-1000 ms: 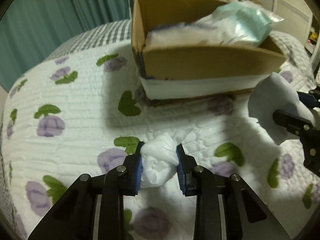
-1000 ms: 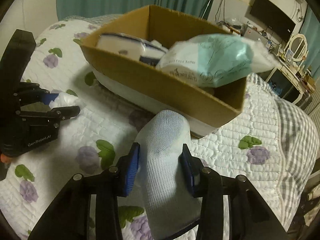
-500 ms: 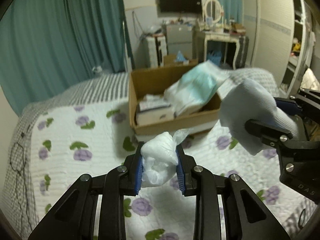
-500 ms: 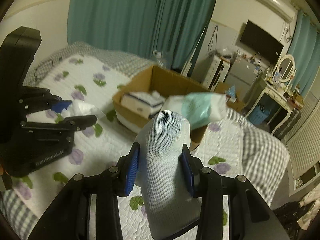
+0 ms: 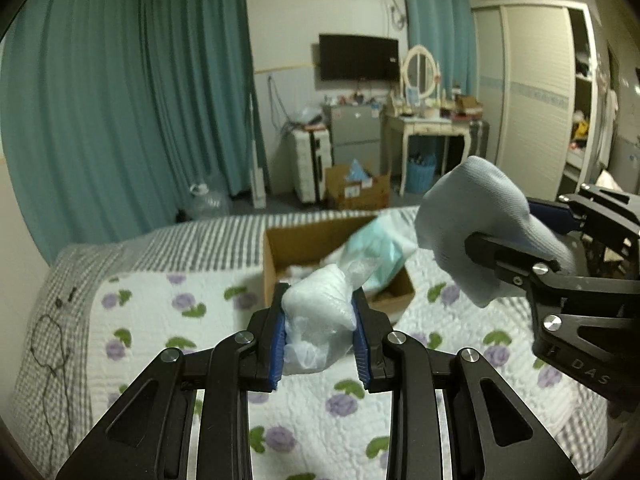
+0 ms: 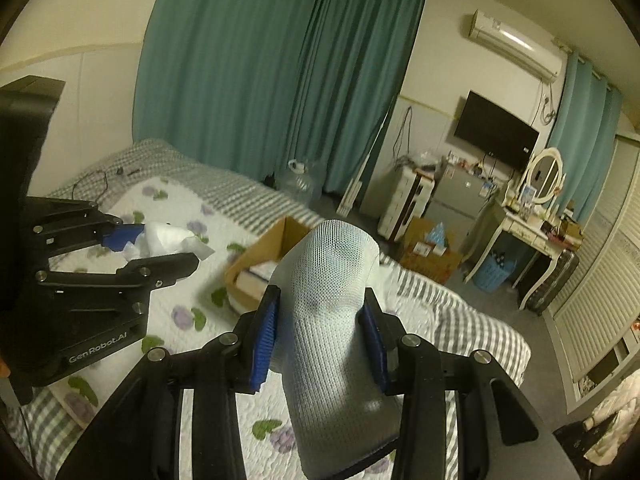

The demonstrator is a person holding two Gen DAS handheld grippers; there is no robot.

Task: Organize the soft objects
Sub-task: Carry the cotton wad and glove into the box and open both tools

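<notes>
Left wrist view: my left tool [image 5: 319,332] is clamped on a crumpled white plastic bag [image 5: 318,320], held above the bed [image 5: 140,320]. My right tool [image 6: 322,332] is closed around a pale blue sock [image 6: 332,320], also raised. The cardboard box [image 5: 280,264] sits beyond both, near the bed's far edge, with a teal packet [image 5: 376,246] inside.

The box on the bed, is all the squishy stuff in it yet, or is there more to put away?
Partly. The cardboard box already holds a teal packet and some white things. In hand: the left gripper pinches a white plastic-wrapped bundle, and the right gripper pinches a pale sock. Both are held above the quilt, so those two are left to place.
</notes>
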